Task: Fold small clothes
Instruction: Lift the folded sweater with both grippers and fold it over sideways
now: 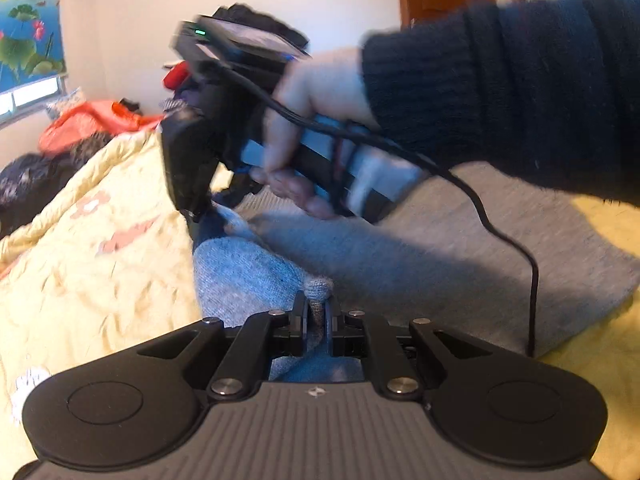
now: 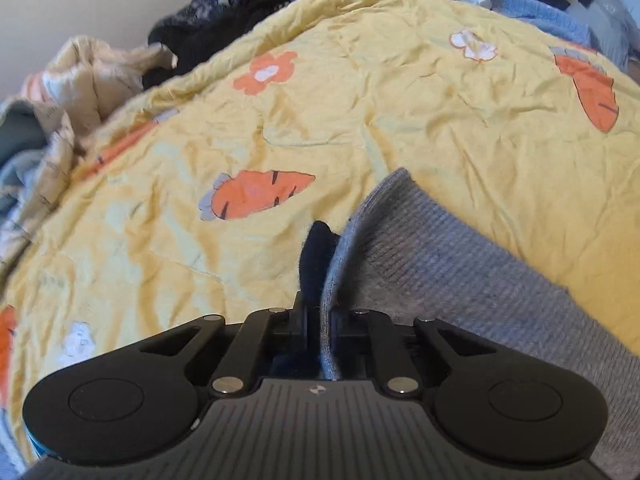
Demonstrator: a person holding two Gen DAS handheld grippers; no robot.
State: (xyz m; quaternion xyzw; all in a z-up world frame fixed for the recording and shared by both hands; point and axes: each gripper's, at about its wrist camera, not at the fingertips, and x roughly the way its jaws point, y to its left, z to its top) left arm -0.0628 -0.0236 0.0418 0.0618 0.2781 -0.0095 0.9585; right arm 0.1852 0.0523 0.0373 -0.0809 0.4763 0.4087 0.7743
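Note:
A grey knit garment (image 1: 400,264) lies on a yellow quilt (image 1: 100,264). My left gripper (image 1: 317,314) is shut on a bunched pinch of its near edge. In the left wrist view a hand in a dark sleeve (image 1: 520,92) holds my right gripper (image 1: 200,216), whose tips meet the garment's far left corner. In the right wrist view the right gripper (image 2: 320,320) is shut on the grey garment's (image 2: 460,264) ribbed edge, which runs up between the jaws. A dark navy layer (image 2: 316,252) shows just left of that edge.
The quilt (image 2: 360,120) is printed with carrots and flowers and is wrinkled. Dark, orange and blue clothes (image 2: 224,24) are piled along its far side by the wall. A black cable (image 1: 532,280) hangs from the right gripper across the garment.

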